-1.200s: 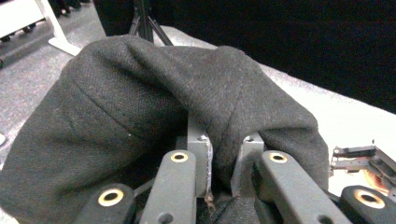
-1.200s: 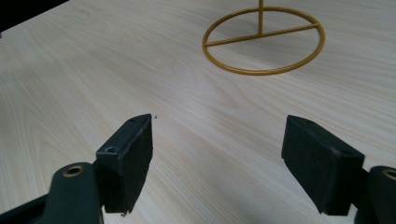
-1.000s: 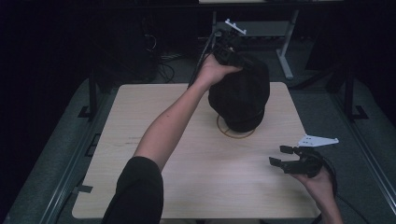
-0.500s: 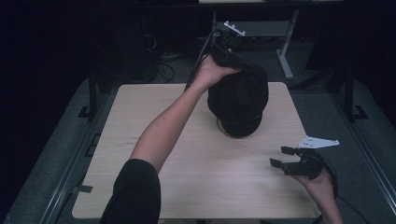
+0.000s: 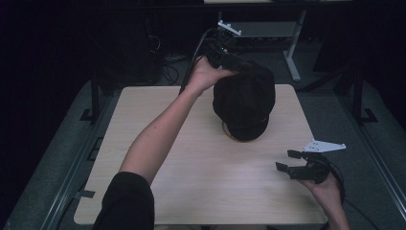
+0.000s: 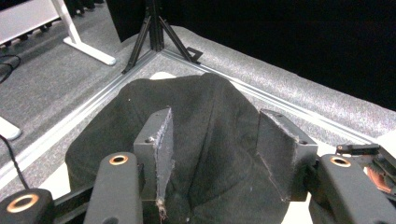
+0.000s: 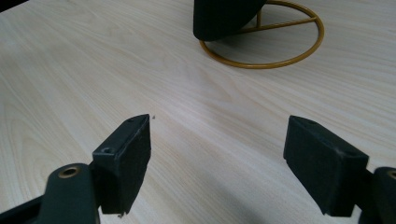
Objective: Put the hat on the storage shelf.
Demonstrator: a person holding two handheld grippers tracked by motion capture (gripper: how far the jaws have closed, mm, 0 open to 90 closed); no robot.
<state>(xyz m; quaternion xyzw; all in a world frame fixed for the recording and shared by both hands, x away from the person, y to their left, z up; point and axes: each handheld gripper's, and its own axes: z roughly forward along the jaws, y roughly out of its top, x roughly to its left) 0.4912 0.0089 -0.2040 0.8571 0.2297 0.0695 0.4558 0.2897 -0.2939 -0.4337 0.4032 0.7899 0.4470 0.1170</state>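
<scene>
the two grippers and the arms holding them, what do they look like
Both grippers are black with blocky black jaw pads and brass-coloured rivets at the joints. The left gripper trails a dark cable and has a small green light; the right gripper carries a pale grey three-cornered plate. The left arm wears a short black sleeve.

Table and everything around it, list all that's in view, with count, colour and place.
Table: one, light wood, centre.
Cap: one, black, far centre-right of the table, above the stand.
Wire stand: one, gold ring base, on the table under the cap.
White-legged frame: one, on the grey floor beyond the table.
Black tripod legs: one set, on the floor past the table corner.
Left hand-held gripper: one, black, jaws apart around the cap's fabric at the far edge.
Right hand-held gripper: one, black, jaws apart, holding nothing, near right of the table.
</scene>
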